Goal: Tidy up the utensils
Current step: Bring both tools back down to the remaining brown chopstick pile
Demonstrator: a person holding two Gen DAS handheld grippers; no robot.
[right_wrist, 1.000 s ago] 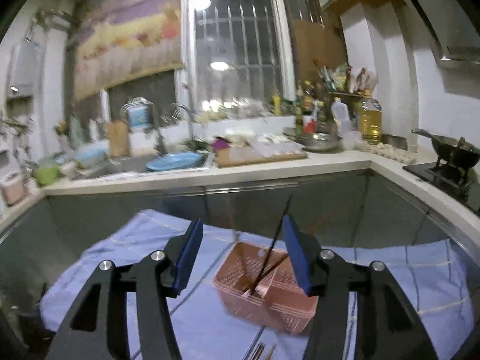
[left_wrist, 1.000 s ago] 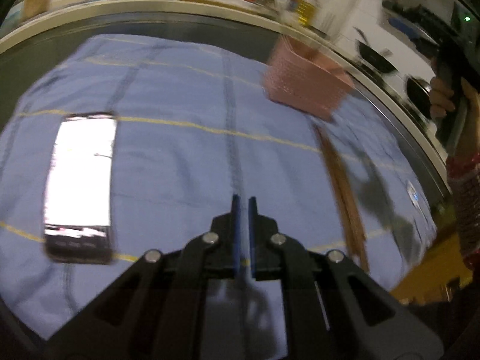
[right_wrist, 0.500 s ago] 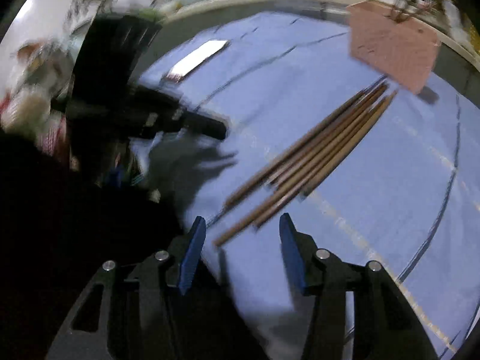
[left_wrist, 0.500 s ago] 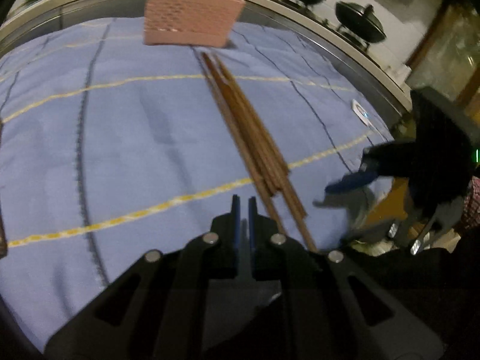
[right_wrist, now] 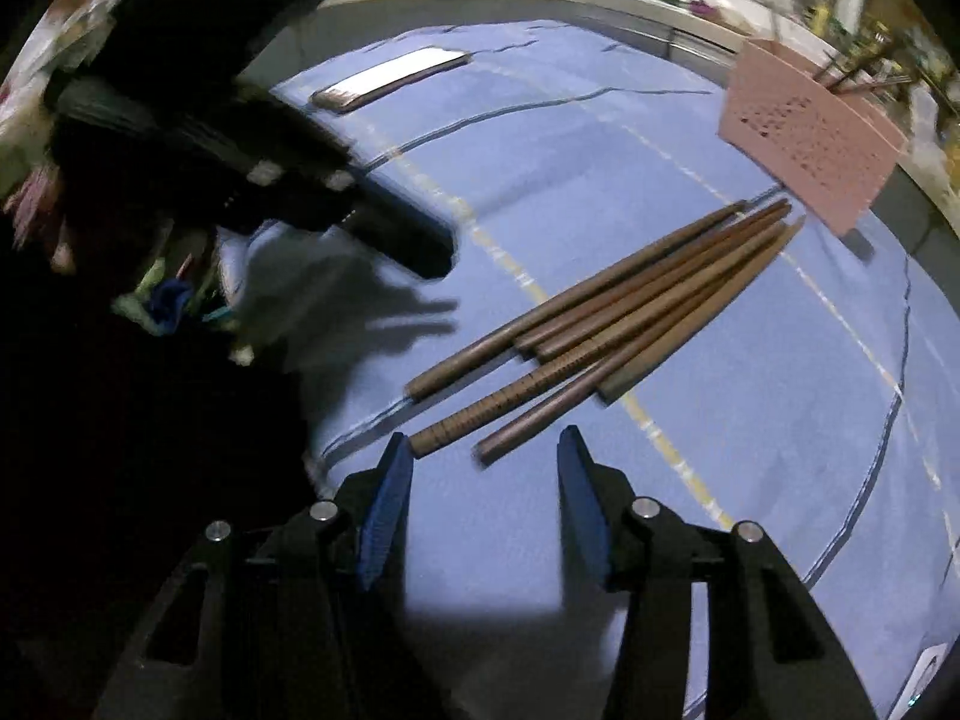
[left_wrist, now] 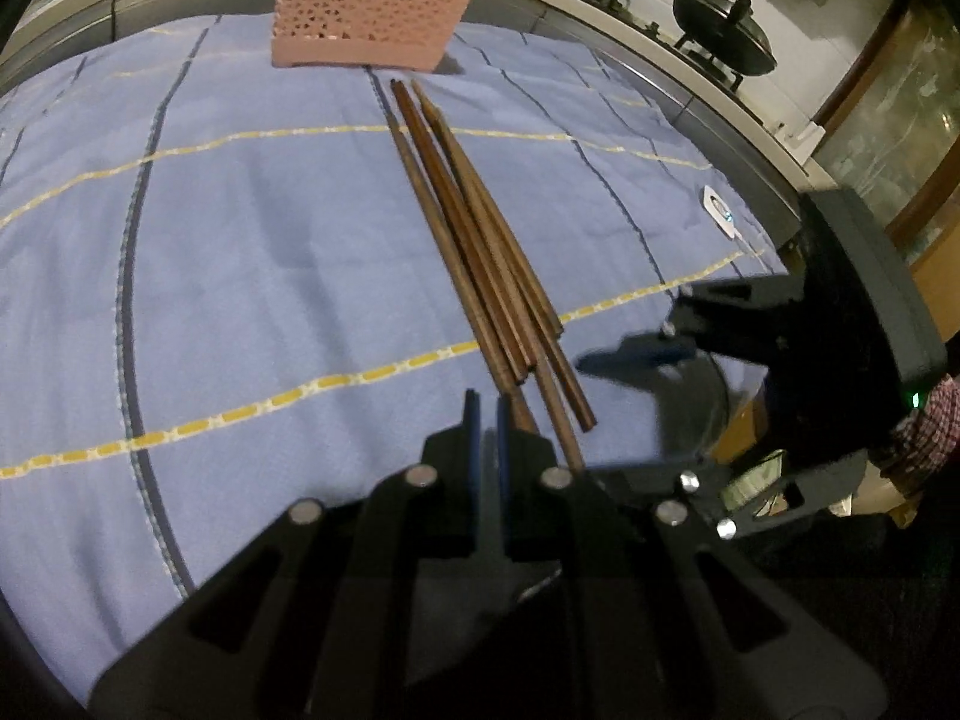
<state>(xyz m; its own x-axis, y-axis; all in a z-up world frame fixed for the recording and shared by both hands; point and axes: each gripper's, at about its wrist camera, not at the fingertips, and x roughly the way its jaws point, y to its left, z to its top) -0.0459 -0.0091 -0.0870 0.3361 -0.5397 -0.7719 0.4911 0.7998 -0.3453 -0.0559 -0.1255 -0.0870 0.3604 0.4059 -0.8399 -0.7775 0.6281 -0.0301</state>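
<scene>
Right wrist view: a second ago it faced the kitchen window; now the right gripper (right_wrist: 483,468) is down at the near ends of the chopsticks (right_wrist: 606,324), jaws apart, nothing clamped. Likely a pick-up is next. The pink basket (right_wrist: 804,138) stands far right. Left gripper (left_wrist: 485,414) is clenched, empty, just left of the bundle.

Right gripper (right_wrist: 485,455) (jaws apart) hovers at chopsticks' (right_wrist: 606,324) near ends.
</scene>
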